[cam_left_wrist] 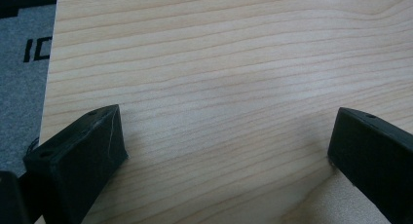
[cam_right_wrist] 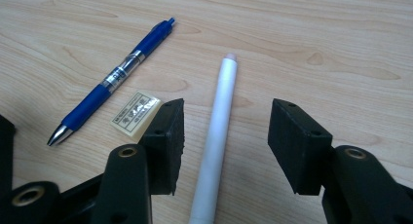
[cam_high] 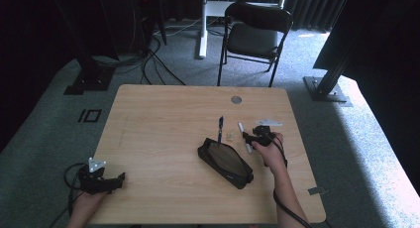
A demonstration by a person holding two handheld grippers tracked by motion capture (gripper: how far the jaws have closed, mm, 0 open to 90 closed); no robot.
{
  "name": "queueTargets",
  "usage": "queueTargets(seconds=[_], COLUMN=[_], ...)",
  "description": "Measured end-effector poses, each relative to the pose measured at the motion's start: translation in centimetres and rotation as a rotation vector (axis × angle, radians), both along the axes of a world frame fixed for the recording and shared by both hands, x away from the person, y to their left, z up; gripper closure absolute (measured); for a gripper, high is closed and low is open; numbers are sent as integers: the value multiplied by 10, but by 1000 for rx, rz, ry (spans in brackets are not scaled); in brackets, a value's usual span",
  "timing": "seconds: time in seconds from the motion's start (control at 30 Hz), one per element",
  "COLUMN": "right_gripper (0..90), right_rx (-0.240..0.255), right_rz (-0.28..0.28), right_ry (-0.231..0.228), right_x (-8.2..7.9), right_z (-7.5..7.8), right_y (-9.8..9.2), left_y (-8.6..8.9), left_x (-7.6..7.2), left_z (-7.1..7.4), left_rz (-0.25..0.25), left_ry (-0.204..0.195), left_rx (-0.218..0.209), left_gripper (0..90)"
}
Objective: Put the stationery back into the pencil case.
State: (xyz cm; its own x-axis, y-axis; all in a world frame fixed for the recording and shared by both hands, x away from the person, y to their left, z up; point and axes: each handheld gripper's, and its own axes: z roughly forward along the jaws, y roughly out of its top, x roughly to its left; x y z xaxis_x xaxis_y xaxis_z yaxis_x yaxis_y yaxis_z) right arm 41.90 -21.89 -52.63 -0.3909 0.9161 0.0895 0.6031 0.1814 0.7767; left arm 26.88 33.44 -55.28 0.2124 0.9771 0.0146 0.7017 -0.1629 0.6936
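While right tool (cam_right_wrist: pixel 224 141) gapes astride white pen (cam_right_wrist: pixel 217 136), left tool (cam_left_wrist: pixel 224 151) released at table (cam_left_wrist: pixel 219 63) edge

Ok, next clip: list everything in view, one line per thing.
Light wooden table: one, centre.
Black zipped pencil pouch: one, right of table's middle.
Blue click pen: one, beyond the pouch.
Small cream eraser: one, beside the pen.
White stick pen: one, between the right tool's open jaws, not gripped.
Grey round table grommet: one, far edge.
Black folding chair: one, behind the table.
Left tool: black, open, near-left table edge.
Right tool: black, over the white pen.
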Motion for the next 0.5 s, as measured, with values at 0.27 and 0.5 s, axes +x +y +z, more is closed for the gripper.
queueTargets(seconds=[0.27, 0.5], right_gripper=[495, 546], right_rx=[-23, -46], right_rz=[6, 8], right_ry=[21, 34], right_x=[5, 10], right_z=[-7, -10], right_y=[5, 8], left_y=[0, 0], left_x=[0, 0], left_z=[0, 0], left_rz=[0, 0], left_ry=[0, 0], left_rx=[0, 0], left_gripper=[4, 4])
